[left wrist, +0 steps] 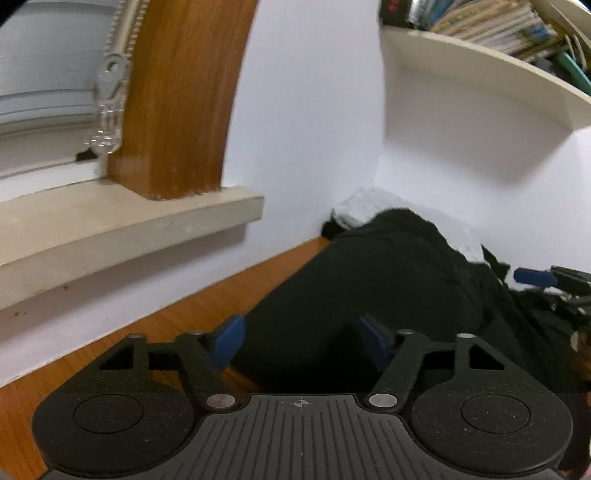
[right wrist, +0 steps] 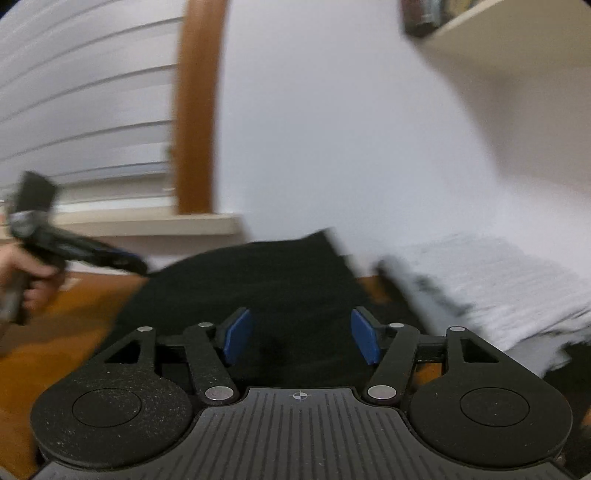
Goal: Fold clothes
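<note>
The left tongs (left wrist: 301,341) stand with their blue pads spread apart and nothing between them, low over a black garment (left wrist: 388,280) heaped on the wooden tabletop (left wrist: 177,317). A white knit cloth (left wrist: 373,201) lies behind it in the wall corner. The right tongs (left wrist: 535,277) show at the right edge. A shelf (left wrist: 480,59) above carries books (left wrist: 491,22).

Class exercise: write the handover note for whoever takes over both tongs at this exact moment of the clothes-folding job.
Left tongs: open, empty, over the near edge of the black garment.
Right tongs: open, empty, over the same garment.
The black garment lies bunched on the wooden table, near the wall. A light grey knit sits to its right, partly behind it.
Done: no neat fold visible.
Left: grasp, spread and fold the black garment; whether the grey one is folded cannot be told.
</note>
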A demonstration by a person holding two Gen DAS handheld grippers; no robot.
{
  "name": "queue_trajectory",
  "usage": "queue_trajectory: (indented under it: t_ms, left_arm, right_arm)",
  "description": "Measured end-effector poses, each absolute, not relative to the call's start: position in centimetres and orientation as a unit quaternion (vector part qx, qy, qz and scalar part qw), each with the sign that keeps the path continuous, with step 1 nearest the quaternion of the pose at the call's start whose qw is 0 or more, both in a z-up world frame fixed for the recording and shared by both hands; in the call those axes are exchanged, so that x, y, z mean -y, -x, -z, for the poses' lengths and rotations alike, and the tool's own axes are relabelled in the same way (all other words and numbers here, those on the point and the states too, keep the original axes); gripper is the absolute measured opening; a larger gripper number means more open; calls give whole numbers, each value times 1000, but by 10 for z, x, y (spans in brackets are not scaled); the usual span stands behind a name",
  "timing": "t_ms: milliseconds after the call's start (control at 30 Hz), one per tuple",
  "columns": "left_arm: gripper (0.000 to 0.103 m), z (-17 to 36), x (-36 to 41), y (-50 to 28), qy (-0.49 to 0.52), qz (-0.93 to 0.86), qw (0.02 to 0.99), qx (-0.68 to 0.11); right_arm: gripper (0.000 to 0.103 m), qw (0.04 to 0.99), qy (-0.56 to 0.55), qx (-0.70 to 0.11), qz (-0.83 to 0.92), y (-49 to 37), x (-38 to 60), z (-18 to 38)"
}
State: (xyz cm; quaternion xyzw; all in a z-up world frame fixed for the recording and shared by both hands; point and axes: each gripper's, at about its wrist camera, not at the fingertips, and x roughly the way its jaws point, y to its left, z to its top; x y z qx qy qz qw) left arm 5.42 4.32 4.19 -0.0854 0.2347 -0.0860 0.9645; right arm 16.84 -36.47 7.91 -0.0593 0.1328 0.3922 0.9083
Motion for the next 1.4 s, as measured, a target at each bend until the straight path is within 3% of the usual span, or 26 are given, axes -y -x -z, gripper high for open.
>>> queue_trajectory:
  t_ms: [33,100,200,367,500,800,1000,1100,1200,1400]
  left_arm:
    - [52,-43,-43,-54,91,96,963,-236]
    - [44,-45,-40,-55,99,116,960,-236]
    - [44,-50,-18,-61,70,136,960,-234]
    - [44,-54,20,-95,21,141,957,-251]
    - [36,-51,39,-131,-15,123,954,-272]
    - [36,-39,36,-142,-2,128,953,-276]
    - [36,-35,26,-139,21,142,953,-267]
    - [36,-31,23,-139,30,145,954,-260]
    - [36,-30,24,-141,26,147,954,-260]
    - [36,-35,23,-139,23,144,955,-259]
  right_arm:
    - [65,903,60,-136,-404,-161,360,-76]
    - [69,897,61,-140,-414,-150,353,-68]
    - [68,891,62,-149,-423,-138,350,-60]
    - [57,879,70,-178,-436,-116,356,-44]
    - [56,873,69,-175,-451,-106,365,-39]
    - [56,869,73,-141,-469,-81,364,-44]
    - [41,865,74,-128,-480,-65,365,-44]
    - [41,859,69,-133,-489,-60,376,-30]
    - [41,861,132,-110,-480,-44,379,-20]
    - [41,858,143,-123,-479,-43,380,-36]
